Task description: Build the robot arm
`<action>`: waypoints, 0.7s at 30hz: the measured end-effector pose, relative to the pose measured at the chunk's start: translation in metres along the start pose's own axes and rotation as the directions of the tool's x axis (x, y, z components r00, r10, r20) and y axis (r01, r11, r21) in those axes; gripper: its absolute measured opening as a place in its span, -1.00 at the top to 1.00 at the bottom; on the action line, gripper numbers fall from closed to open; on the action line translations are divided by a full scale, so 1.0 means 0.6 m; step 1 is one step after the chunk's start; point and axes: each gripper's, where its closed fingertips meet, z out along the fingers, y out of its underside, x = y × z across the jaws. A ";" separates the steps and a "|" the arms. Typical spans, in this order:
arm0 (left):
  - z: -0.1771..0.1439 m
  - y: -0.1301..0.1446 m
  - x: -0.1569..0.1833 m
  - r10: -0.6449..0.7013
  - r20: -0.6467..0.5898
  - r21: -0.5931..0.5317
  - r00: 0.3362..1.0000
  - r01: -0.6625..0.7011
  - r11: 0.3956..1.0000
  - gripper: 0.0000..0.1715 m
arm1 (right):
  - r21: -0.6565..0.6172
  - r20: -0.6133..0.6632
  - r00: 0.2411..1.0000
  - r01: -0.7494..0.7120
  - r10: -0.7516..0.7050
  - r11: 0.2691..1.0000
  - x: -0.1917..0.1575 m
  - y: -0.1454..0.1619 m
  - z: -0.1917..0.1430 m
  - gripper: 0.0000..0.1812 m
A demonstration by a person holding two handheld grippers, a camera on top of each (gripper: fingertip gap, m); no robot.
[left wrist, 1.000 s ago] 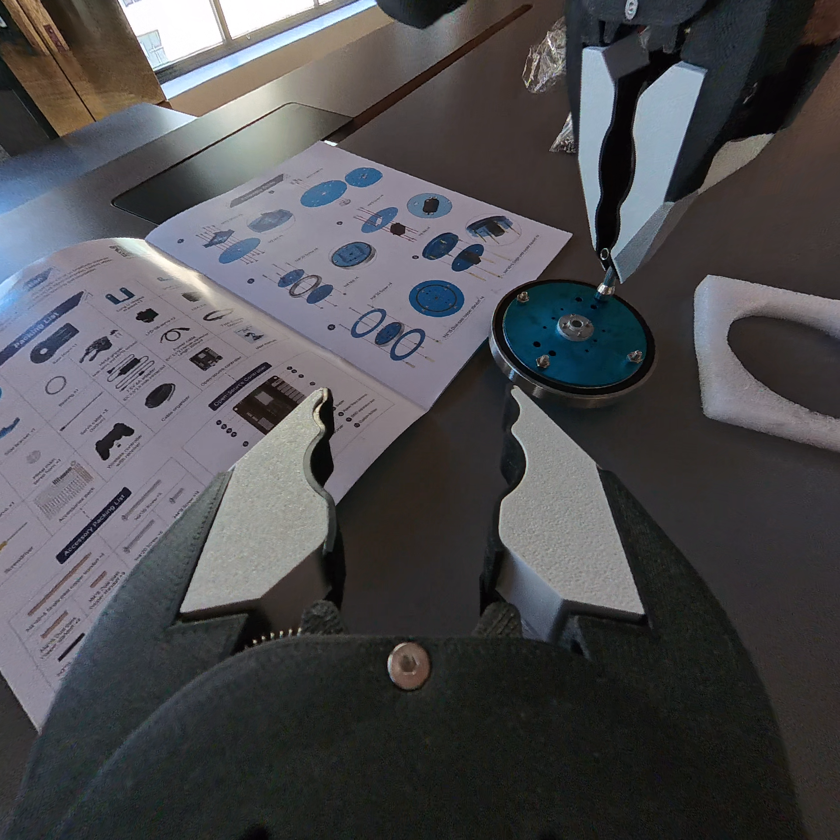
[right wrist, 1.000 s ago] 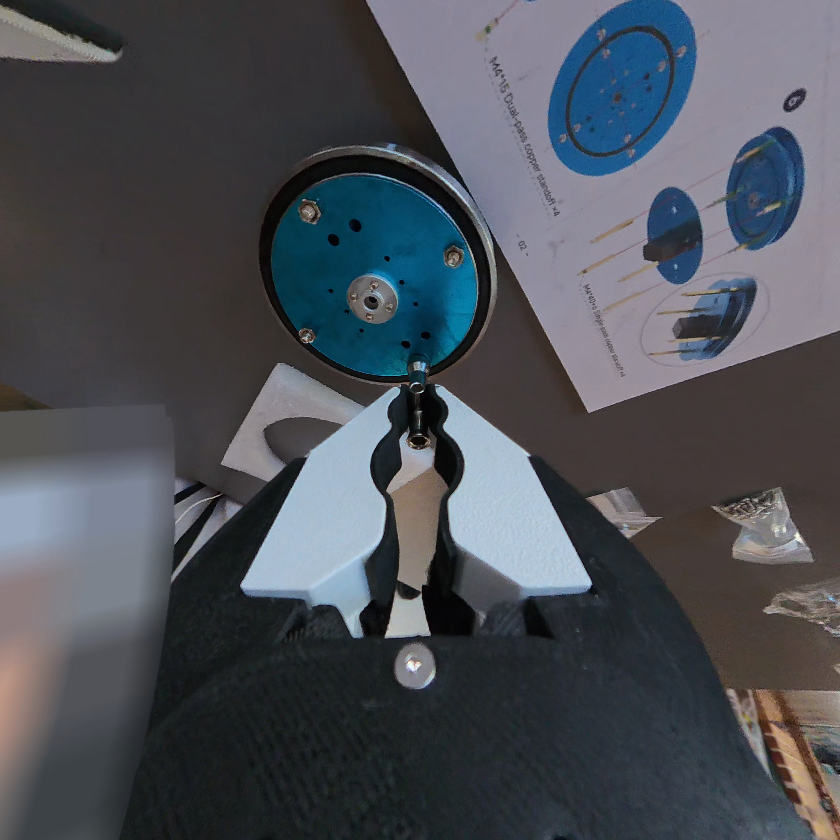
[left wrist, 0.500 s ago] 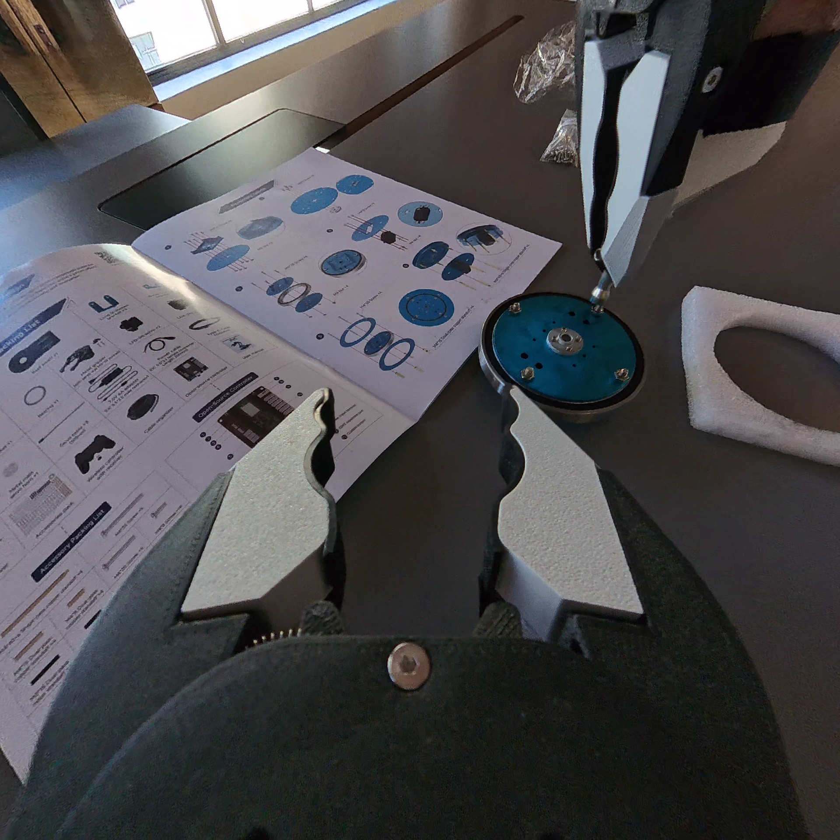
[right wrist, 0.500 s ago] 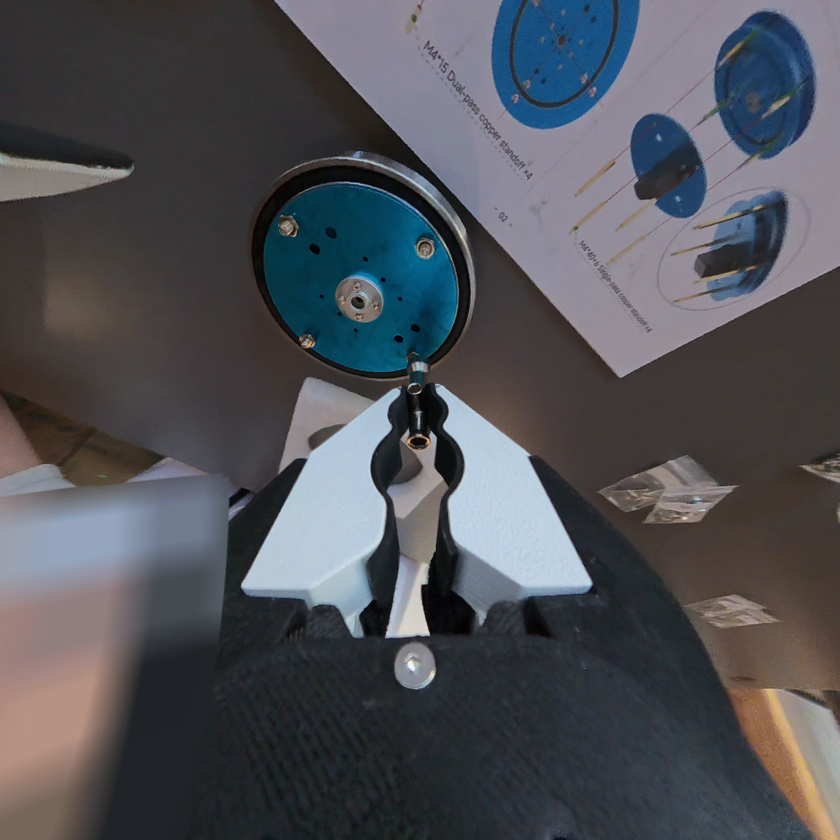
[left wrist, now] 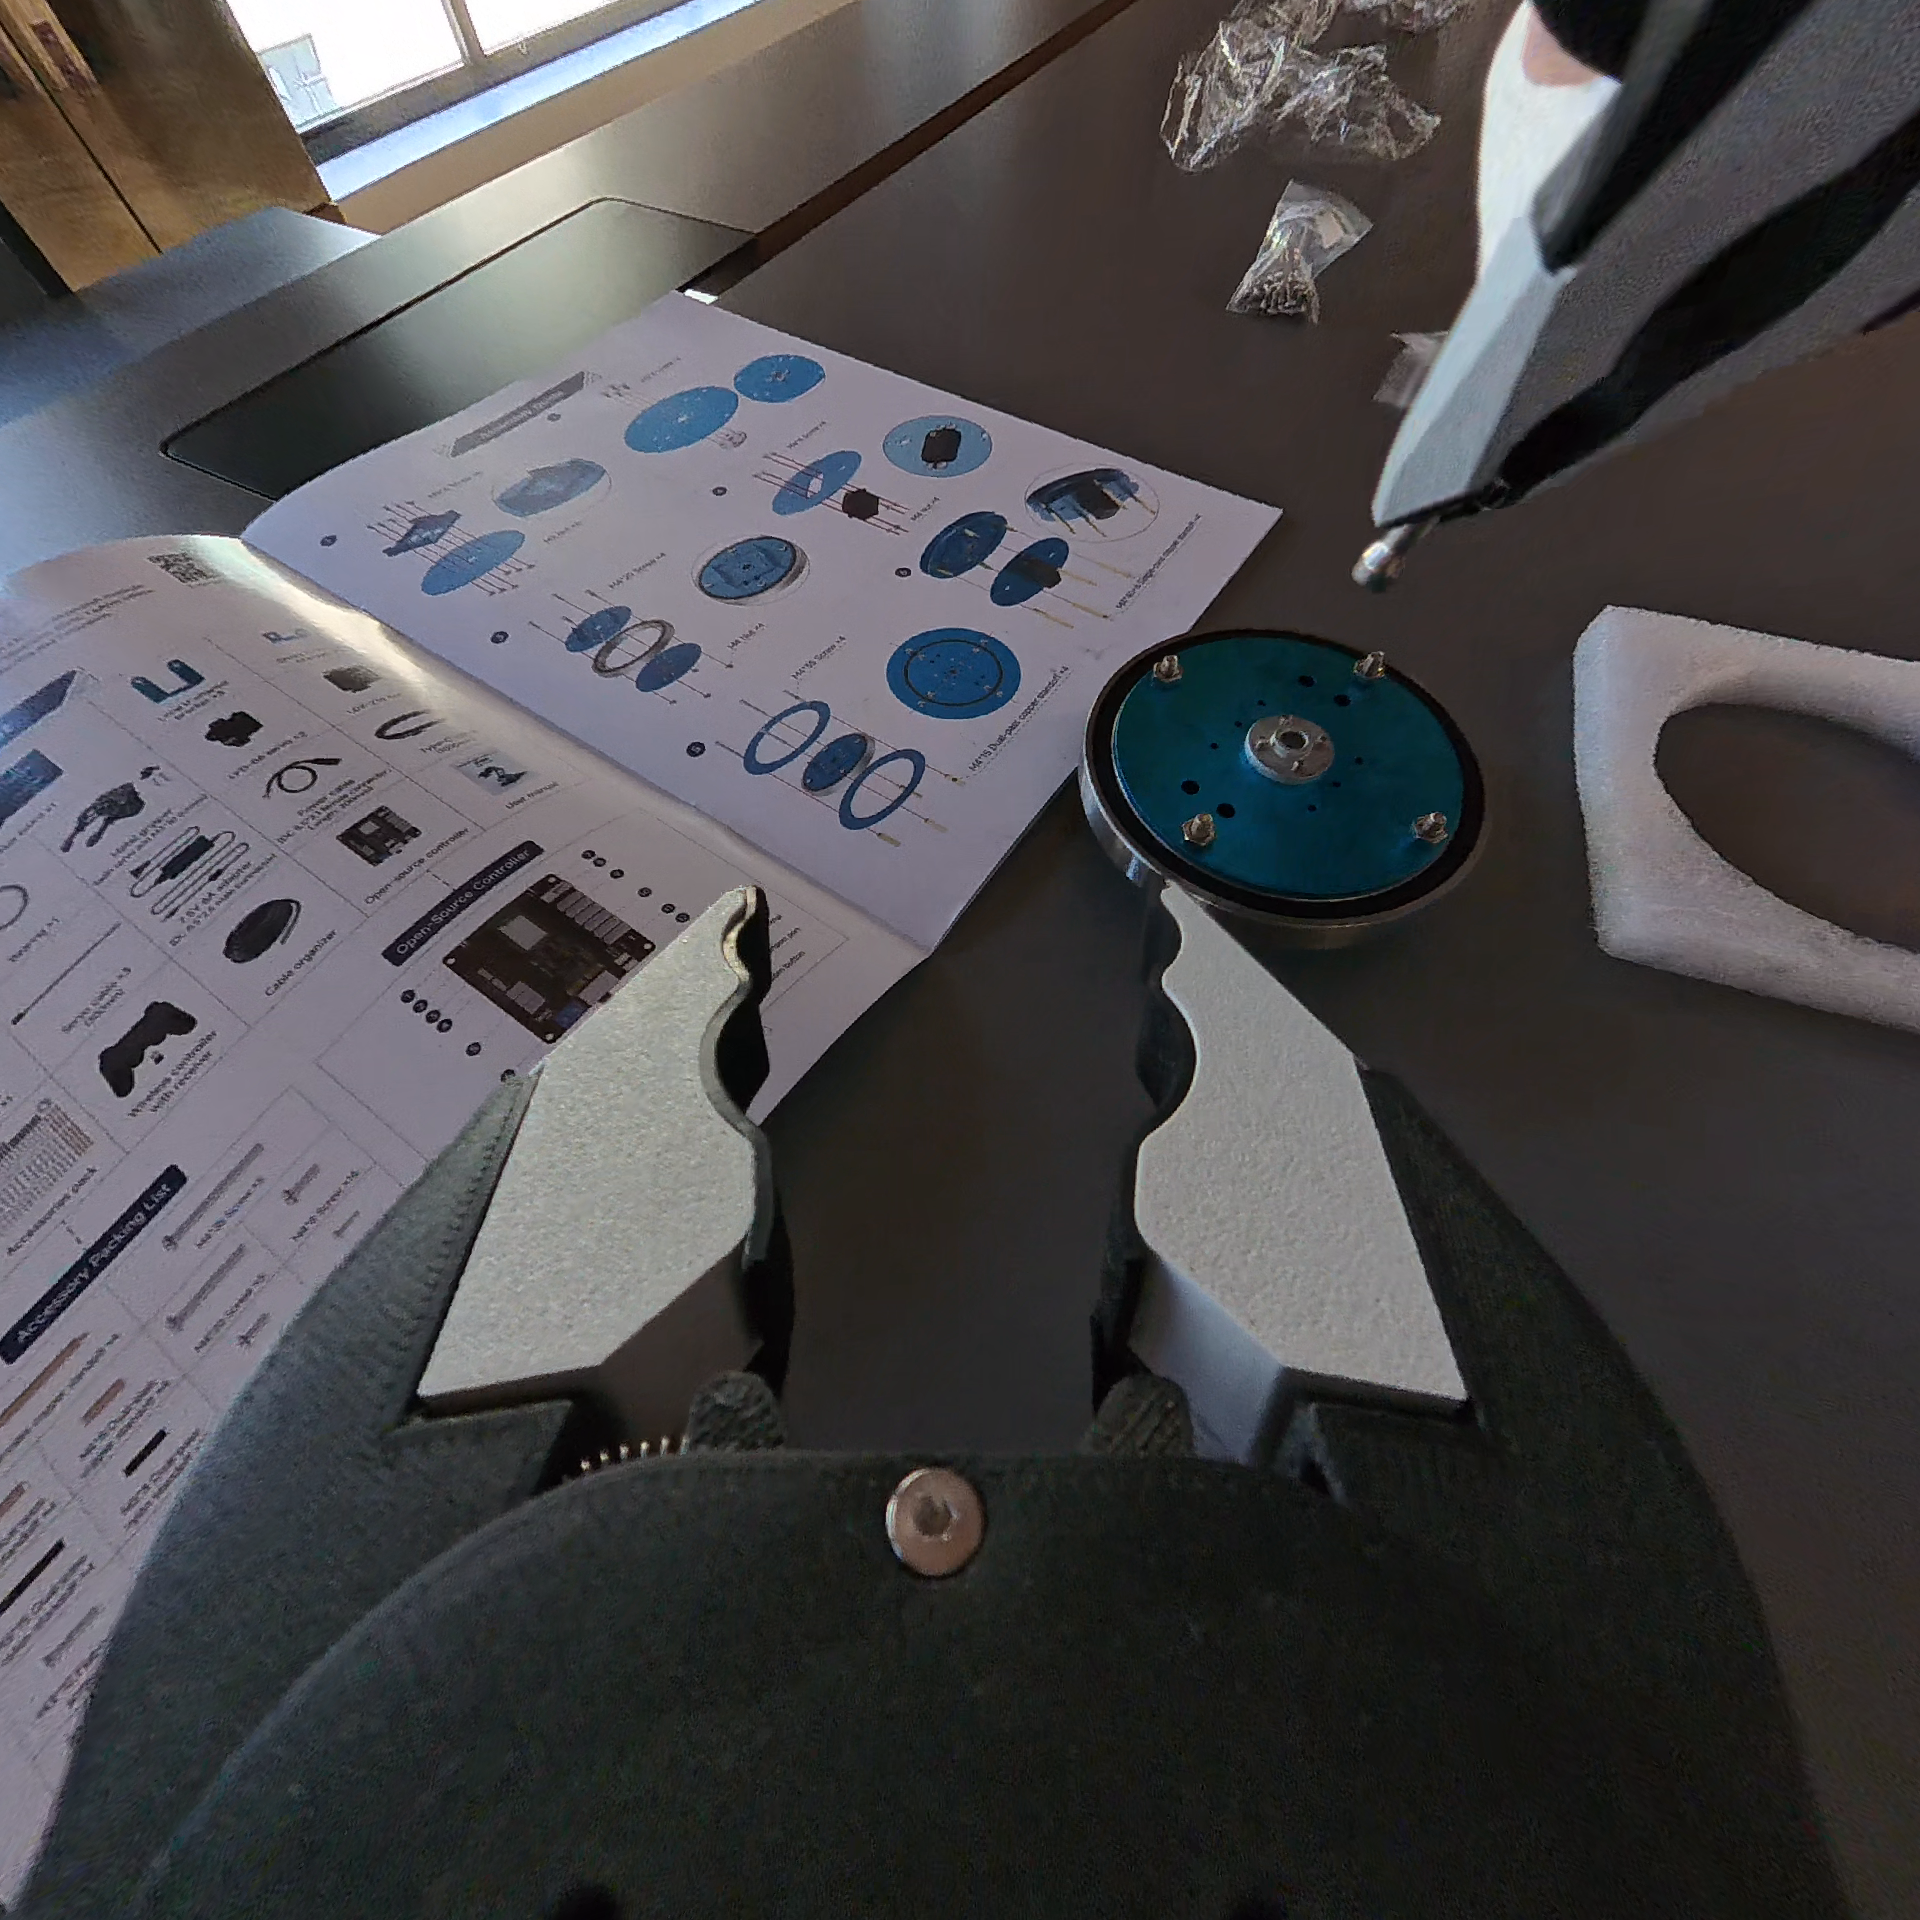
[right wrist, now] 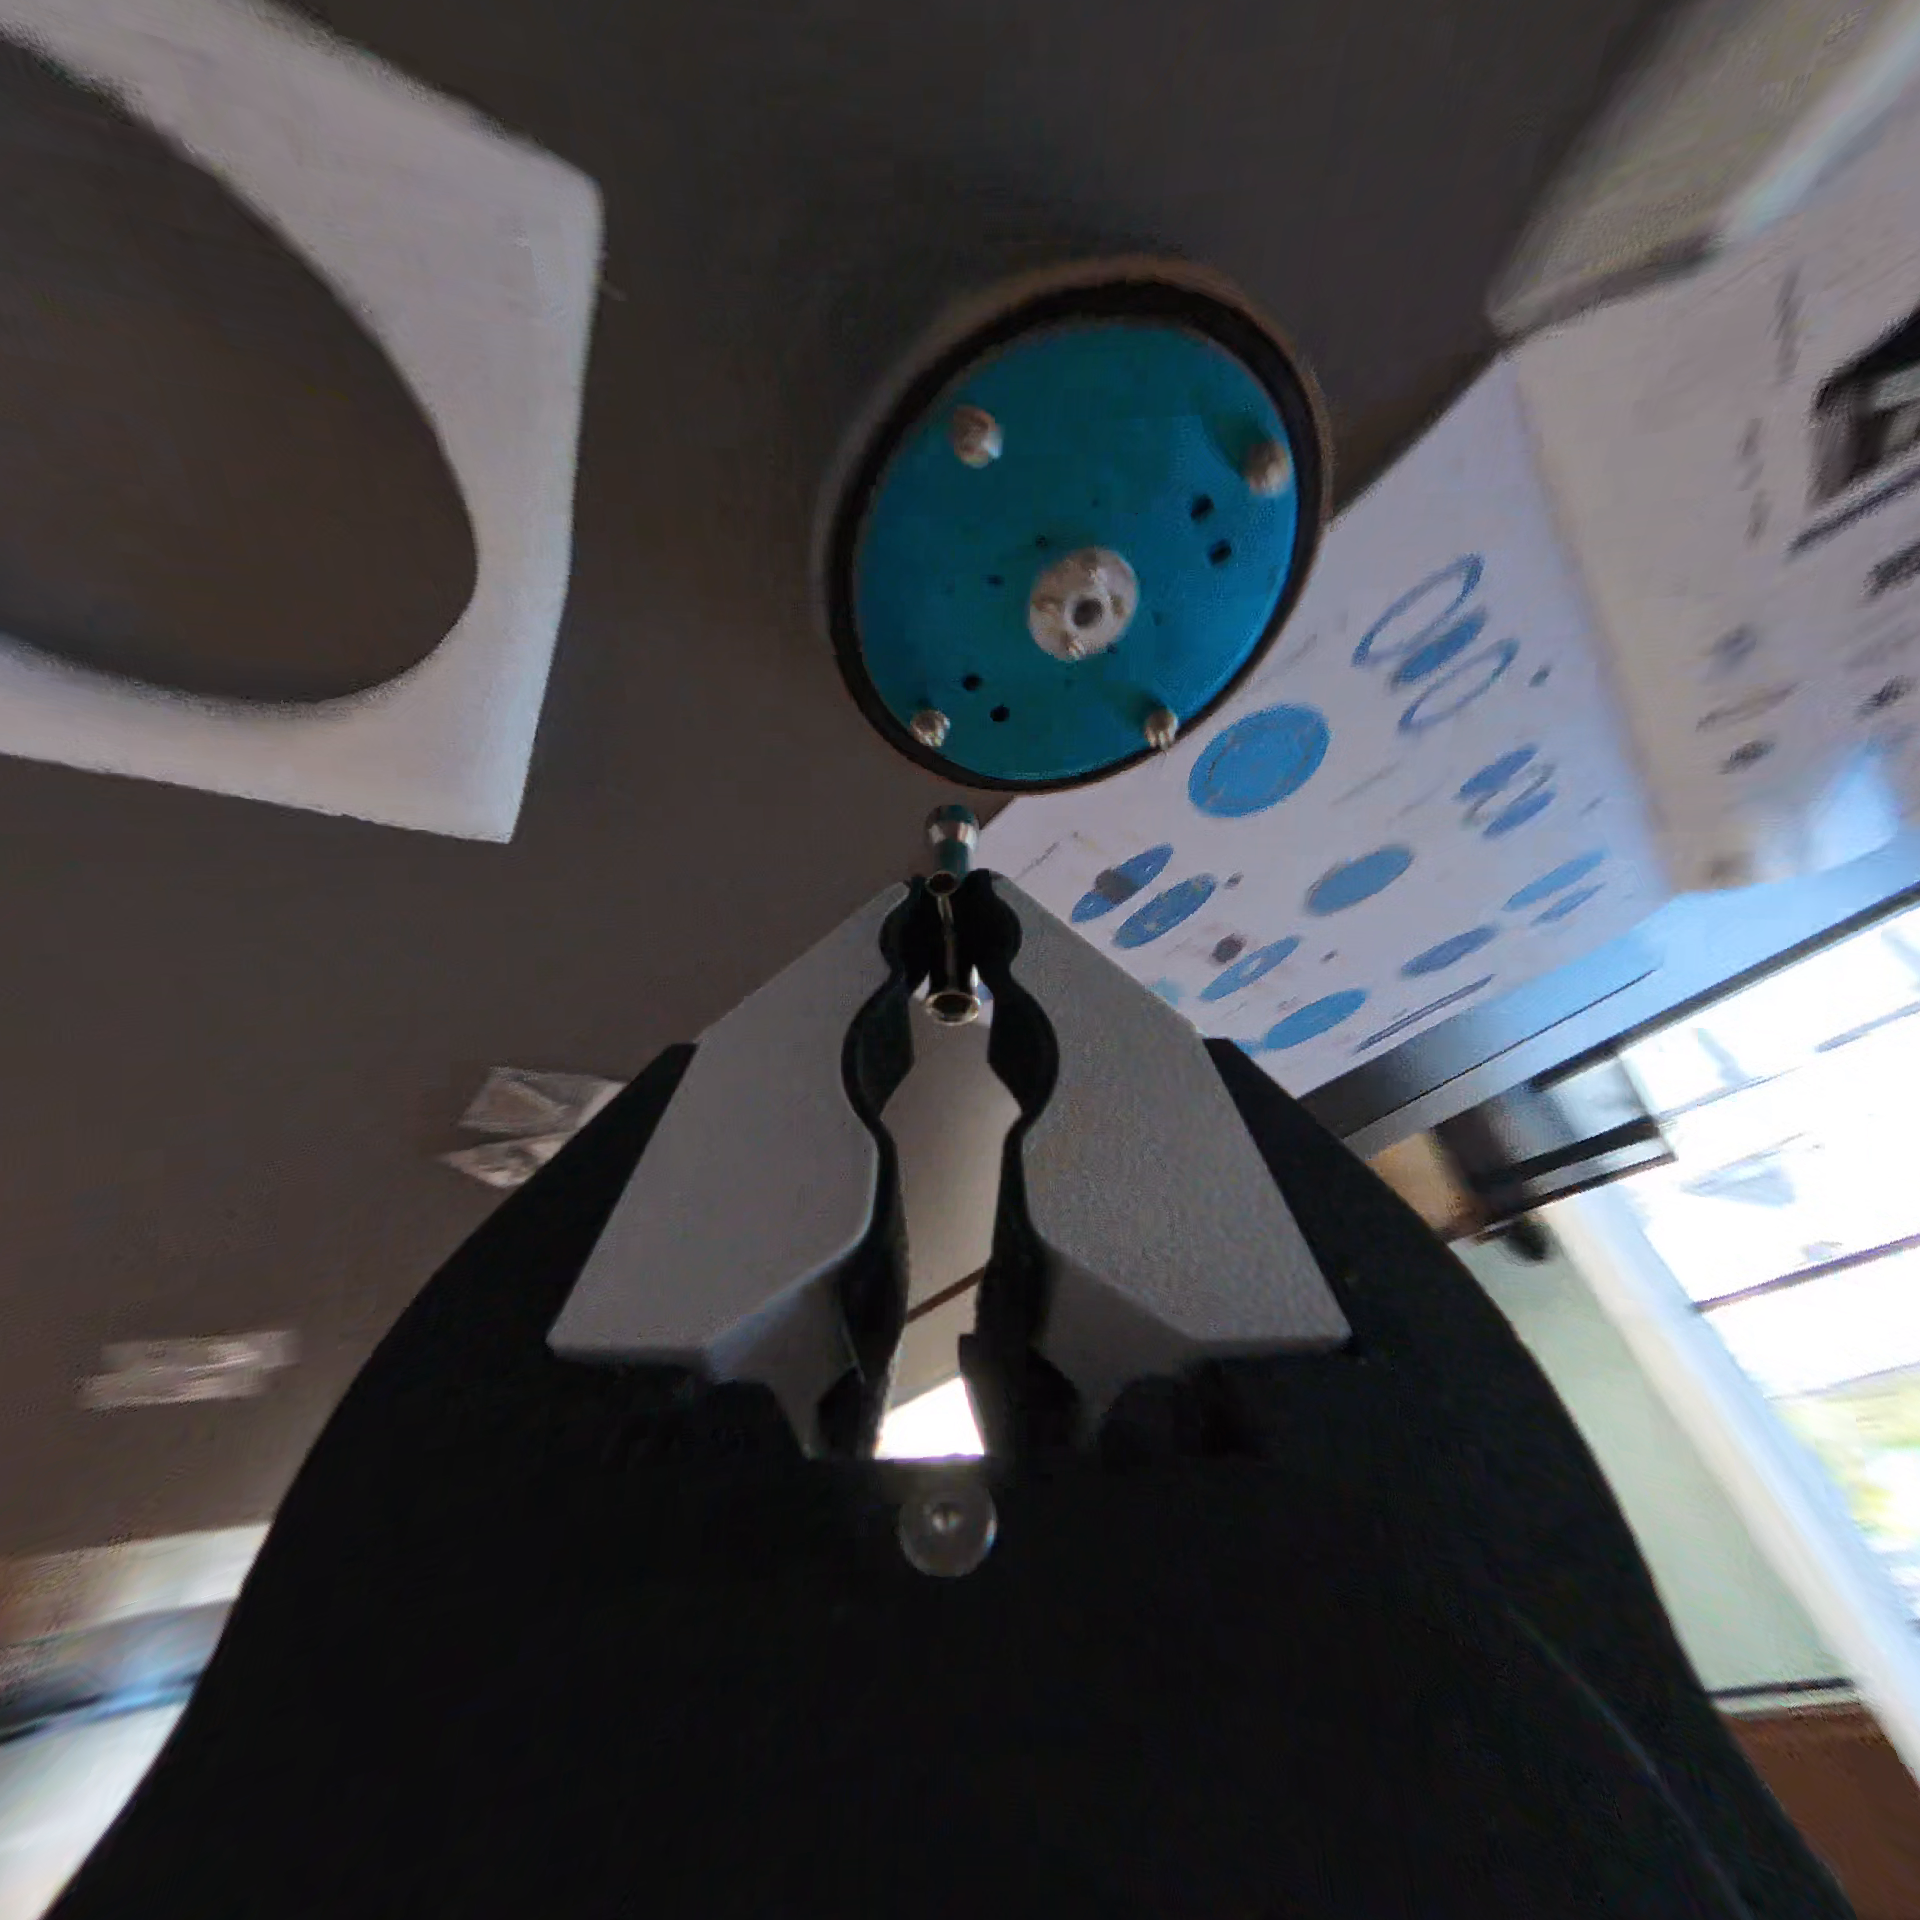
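metal screw (right wrist: 954, 844) pinched in right gripper (right wrist: 948, 891), above blue disc (right wrist: 1075, 566)

Window daylight (left wrist: 436, 42), dim tabletop; right wrist view motion-blurred, edges warped.

An open instruction booklet (left wrist: 582, 790), white foam frame (left wrist: 1756, 821) and, seemingly, small hardware bags (left wrist: 1288, 260) lie on the dark table (left wrist: 1039, 1039).
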 end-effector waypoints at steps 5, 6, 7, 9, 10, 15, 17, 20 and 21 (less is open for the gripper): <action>-0.002 0.004 -0.008 -0.014 0.004 0.001 1.000 0.014 1.000 0.16 | 0.047 -0.118 0.978 0.180 -0.173 0.983 -0.001 -0.017 0.004 0.93; -0.003 0.004 -0.009 -0.014 0.006 0.002 1.000 0.014 1.000 0.16 | 0.045 -0.124 0.975 0.192 -0.185 0.980 0.000 -0.016 0.004 0.92; -0.005 0.004 -0.011 -0.015 0.008 0.003 1.000 0.015 1.000 0.16 | 0.047 -0.143 0.971 0.202 -0.193 0.978 0.004 -0.018 0.002 0.92; -0.006 0.003 -0.012 -0.017 0.009 0.006 1.000 0.017 1.000 0.17 | 0.056 -0.134 0.967 0.224 -0.215 0.973 0.001 -0.021 0.001 0.92; -0.006 0.003 -0.013 -0.017 0.010 0.005 1.000 0.017 1.000 0.17 | 0.052 -0.131 0.965 0.235 -0.227 0.971 0.000 -0.021 0.001 0.93; -0.009 0.005 -0.017 -0.020 0.014 0.004 1.000 0.020 1.000 0.17 | 0.038 -0.116 0.955 0.278 -0.272 0.960 -0.002 -0.026 0.009 0.93; -0.009 0.006 -0.018 -0.021 0.017 0.003 1.000 0.021 1.000 0.17 | 0.028 -0.118 0.951 0.292 -0.287 0.956 -0.001 -0.025 0.014 0.93; -0.009 0.007 -0.019 -0.022 0.016 0.002 1.000 0.022 1.000 0.17 | 0.027 -0.117 0.940 0.326 -0.321 0.945 -0.001 -0.027 0.014 0.93; -0.010 0.008 -0.019 -0.024 0.015 0.001 1.000 0.024 1.000 0.17 | 0.028 -0.108 0.936 0.339 -0.334 0.941 -0.003 -0.027 0.015 0.93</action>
